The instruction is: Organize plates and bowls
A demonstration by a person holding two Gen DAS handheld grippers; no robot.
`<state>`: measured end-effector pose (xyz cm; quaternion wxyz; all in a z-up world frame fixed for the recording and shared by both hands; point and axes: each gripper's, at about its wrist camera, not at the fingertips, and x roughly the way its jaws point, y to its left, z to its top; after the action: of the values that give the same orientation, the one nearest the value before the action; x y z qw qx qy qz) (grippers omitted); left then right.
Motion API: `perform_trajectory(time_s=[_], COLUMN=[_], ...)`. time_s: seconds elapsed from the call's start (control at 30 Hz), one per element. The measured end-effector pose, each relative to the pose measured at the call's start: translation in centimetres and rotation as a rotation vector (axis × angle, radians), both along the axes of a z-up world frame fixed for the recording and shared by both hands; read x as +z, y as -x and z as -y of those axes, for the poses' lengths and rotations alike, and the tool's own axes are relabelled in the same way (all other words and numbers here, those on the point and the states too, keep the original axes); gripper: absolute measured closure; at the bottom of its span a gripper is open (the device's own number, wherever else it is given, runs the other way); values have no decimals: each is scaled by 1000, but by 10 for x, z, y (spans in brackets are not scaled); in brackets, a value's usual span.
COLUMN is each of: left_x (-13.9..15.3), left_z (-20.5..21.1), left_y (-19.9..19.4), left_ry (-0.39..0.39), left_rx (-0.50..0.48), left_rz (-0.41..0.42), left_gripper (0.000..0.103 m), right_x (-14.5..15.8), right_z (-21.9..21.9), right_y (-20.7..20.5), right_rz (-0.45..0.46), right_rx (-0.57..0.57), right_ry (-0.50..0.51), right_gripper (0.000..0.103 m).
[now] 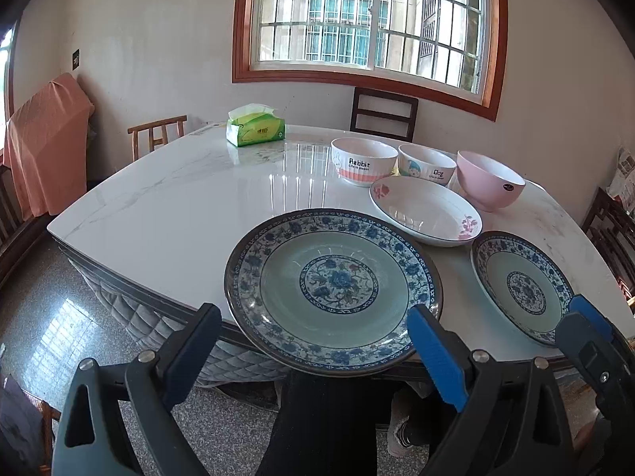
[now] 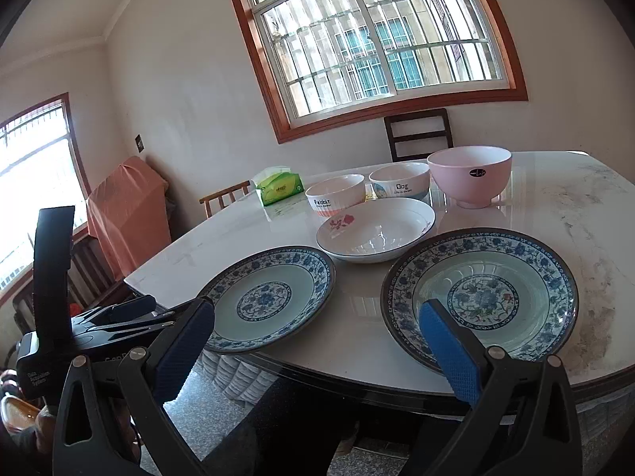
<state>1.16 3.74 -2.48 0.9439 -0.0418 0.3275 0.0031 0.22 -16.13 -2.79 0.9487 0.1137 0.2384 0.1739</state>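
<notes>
With both grippers' fingers (image 1: 434, 351) released, slide them level onto the left blue plate (image 1: 332, 290) overhanging the bench (image 1: 166, 202).

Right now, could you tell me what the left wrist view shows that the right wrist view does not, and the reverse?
Only the left wrist view shows the newspaper-like paper at the far right edge. Only the right wrist view shows a second window on the side wall. Both show the two blue-patterned plates, the white floral plate, the Rabbit bowl, the Dog bowl, the pink bowl and the tissue pack.
</notes>
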Motion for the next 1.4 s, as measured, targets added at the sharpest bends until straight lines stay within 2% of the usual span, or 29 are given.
perform_trajectory(time_s=[0.1,0.23,0.4,0.5,0.6,0.73,0.93,1.2,1.27,1.3,1.37,1.4], left_x=[-3,-5,-7,-7,-7,-13,-32,-35,-35,-35,-35,-36], left_z=[-7,-19,-39,-49,-57,-70,-94,-99,-98,-97,-94,-92], left_y=[-3,-13,-26,-33,-40,-55,-71,-81,-83,-85,-87,-89], left_ry=[6,33,77,112,113,198,303,283,274,265,248,233], left_rx=[13,20,19,-8,-7,-52,-23,-39,-41,-44,-55,-50], left_rz=[-28,-78,-128,-144,-131,-182,-271,-301,-309,-311,-321,-329], left_gripper=[6,6,6,6,6,6,6,7,9,14,25,40], right_x=[-1,-2,-5,-9,-16,-25,-31,-40,-42,-43,-45,-46], right_z=[-2,-9,-17,-20,-25,-30,-38,-47,-47,-47,-48,-49], right_y=[-11,-35,-67,-85,-102,-120,-137,-152,-156,-157,-160,-161], right_rz=[-57,-168,-286,-323,-367,-421,-462,-512,-526,-533,-550,-554], right_rx=[63,166,254,262,270,261,248,253,258,260,260,257], right_ry=[-36,-78,-116,-89,-67,-41,-5,19,0,-6,-9,-4], right_gripper=[8,27,31,35,42,43,43,42,42,42,42,43])
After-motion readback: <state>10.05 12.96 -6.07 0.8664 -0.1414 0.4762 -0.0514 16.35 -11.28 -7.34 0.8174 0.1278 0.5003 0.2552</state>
